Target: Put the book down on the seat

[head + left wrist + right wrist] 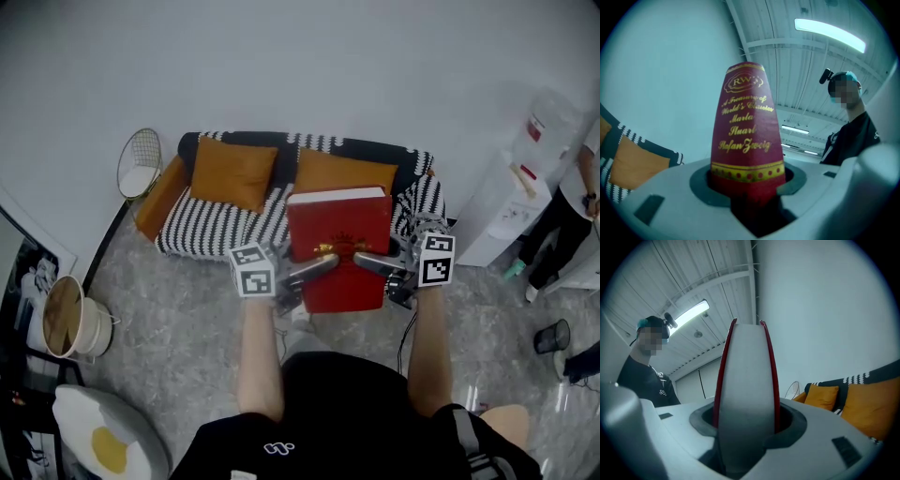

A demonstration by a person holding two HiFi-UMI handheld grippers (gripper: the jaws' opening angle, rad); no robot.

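The left gripper [317, 266] is clamped on the spine side of the book [339, 246]. Its own view shows the red spine with gold lettering wedged between the jaws. The right gripper [373, 263] is clamped on the opposite side, where its view shows the pale page edge and the two red covers filling the gap between its jaws. So both grippers grasp the one book from either side, and neither is free.

The book hangs in the air in front of the person, cover up and roughly level. It is above the grey floor [178, 300] near the front edge of the sofa [202, 230], and it touches nothing but the grippers.

Beyond it lies the striped seat [225, 225], with two orange cushions [232, 171] leaning on the backrest. The seat in front of them looks bare.

As a judgement, the carrying part is nearly done and the placing has not begun. The book has yet to be brought over the seat, lowered until it rests there, and let go by both grippers.
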